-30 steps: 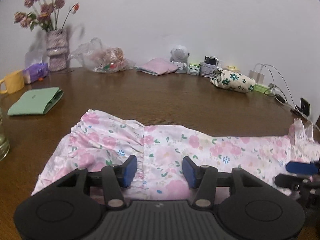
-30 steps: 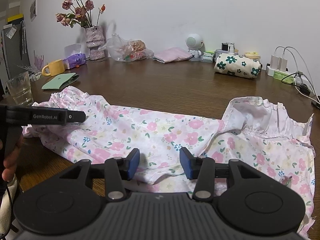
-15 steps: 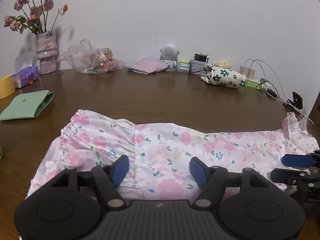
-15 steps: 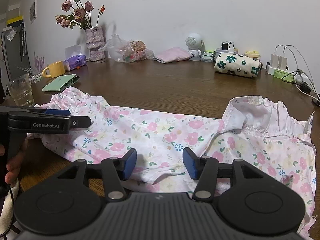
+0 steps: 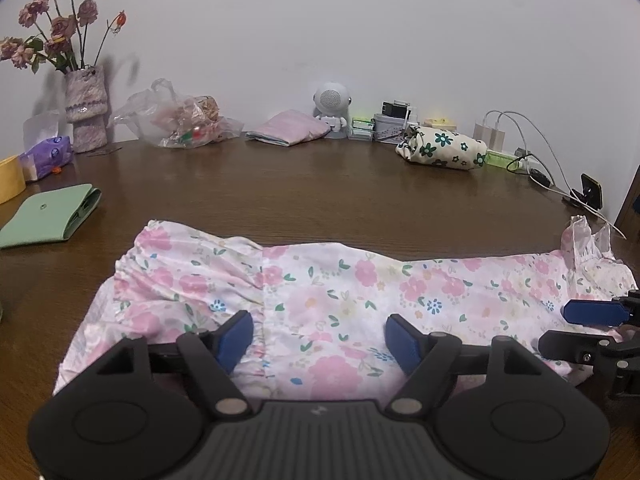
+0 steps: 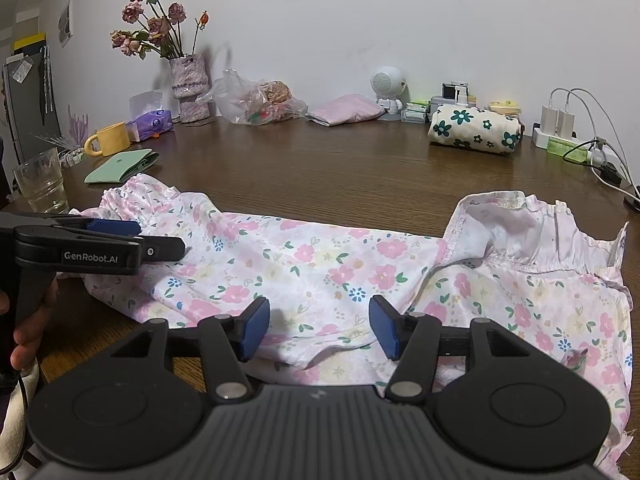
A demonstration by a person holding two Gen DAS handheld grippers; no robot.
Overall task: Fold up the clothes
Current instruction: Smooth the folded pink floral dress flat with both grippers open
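Note:
A pink floral garment (image 5: 320, 304) lies spread across the brown table (image 5: 320, 200); it also shows in the right wrist view (image 6: 320, 264), with a ruffled white-lined opening (image 6: 512, 232) at its right end. My left gripper (image 5: 320, 340) is open and empty, low over the garment's near edge at its left part. My right gripper (image 6: 318, 326) is open and empty over the near edge at the middle. The left gripper shows from the side in the right wrist view (image 6: 160, 240), and the right gripper in the left wrist view (image 5: 592, 320).
Along the far wall stand a vase of dried flowers (image 6: 188, 80), a plastic bag (image 6: 256, 100), a folded pink cloth (image 6: 344, 110), a white speaker figure (image 6: 388, 88), a floral roll (image 6: 472, 130) and chargers with cables (image 6: 568, 128). A green pouch (image 6: 120, 166), yellow mug (image 6: 110, 142) and glass (image 6: 40, 180) sit left.
Both grippers' jaws have opened wider. The left gripper has drawn back slightly and turned a little; the garment lies as before.

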